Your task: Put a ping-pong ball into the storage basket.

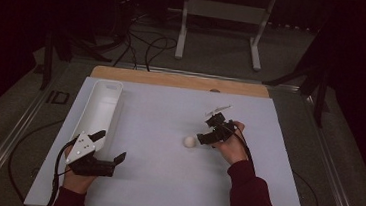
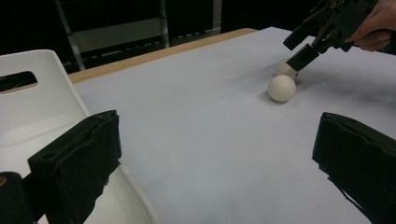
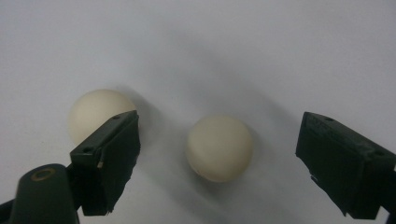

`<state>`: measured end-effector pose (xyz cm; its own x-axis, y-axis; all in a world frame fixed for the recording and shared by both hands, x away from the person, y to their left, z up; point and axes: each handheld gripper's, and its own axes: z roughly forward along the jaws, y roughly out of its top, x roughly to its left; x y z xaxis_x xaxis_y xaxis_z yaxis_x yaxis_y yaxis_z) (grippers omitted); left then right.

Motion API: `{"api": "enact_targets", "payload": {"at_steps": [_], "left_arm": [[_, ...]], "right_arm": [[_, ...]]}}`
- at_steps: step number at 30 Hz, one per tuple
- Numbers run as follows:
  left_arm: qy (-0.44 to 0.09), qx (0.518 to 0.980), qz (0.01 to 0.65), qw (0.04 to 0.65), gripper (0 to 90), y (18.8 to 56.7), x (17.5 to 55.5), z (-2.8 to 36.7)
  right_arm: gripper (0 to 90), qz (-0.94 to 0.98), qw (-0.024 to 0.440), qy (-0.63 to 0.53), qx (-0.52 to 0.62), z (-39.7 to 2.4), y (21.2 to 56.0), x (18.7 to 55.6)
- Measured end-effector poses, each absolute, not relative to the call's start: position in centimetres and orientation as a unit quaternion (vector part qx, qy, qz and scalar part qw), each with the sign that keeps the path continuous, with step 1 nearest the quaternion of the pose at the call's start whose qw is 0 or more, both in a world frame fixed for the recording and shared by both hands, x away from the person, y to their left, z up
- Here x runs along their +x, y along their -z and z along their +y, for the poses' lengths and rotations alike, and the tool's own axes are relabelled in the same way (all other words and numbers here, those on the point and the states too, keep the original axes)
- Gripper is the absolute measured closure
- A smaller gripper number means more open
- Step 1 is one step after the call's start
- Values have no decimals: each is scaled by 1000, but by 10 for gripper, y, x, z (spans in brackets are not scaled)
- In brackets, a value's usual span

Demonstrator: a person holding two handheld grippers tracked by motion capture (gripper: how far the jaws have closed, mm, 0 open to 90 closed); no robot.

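Two cream-white balls lie close together on the white table mat (image 1: 165, 171). One ball (image 3: 219, 148) sits between the jaws of my right gripper (image 3: 218, 122), which is open and not touching it. The other ball (image 3: 95, 114) is partly hidden behind that gripper's left jaw. In the high view one ball (image 1: 189, 141) shows just left of the right gripper (image 1: 204, 131). The left gripper view shows the near ball (image 2: 282, 88), the far ball (image 2: 284, 69) and the right gripper (image 2: 299, 50) over them. My left gripper (image 1: 110, 146) (image 2: 219, 123) is open and holds nothing, beside the tray.
A long white tray (image 1: 90, 102) (image 2: 42, 107) with a handle slot lies along the mat's left side. A wooden strip (image 1: 180, 80) edges the table's far side. Beyond it stand a white frame (image 1: 224, 11) and floor cables (image 1: 146, 44).
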<state>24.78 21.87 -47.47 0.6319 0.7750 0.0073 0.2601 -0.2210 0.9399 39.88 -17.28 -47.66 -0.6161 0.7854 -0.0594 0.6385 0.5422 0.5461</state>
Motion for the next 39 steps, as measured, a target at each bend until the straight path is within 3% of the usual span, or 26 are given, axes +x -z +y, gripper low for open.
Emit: {"api": "enact_targets", "payload": {"at_steps": [16, 39], "left_arm": [[-249, 741, 349, 517, 17, 475, 248, 219], [-249, 741, 349, 517, 17, 475, 248, 219]], "right_arm": [[153, 866, 150, -227, 420, -171, 484, 403], [361, 873, 148, -197, 422, -166, 495, 404]]}}
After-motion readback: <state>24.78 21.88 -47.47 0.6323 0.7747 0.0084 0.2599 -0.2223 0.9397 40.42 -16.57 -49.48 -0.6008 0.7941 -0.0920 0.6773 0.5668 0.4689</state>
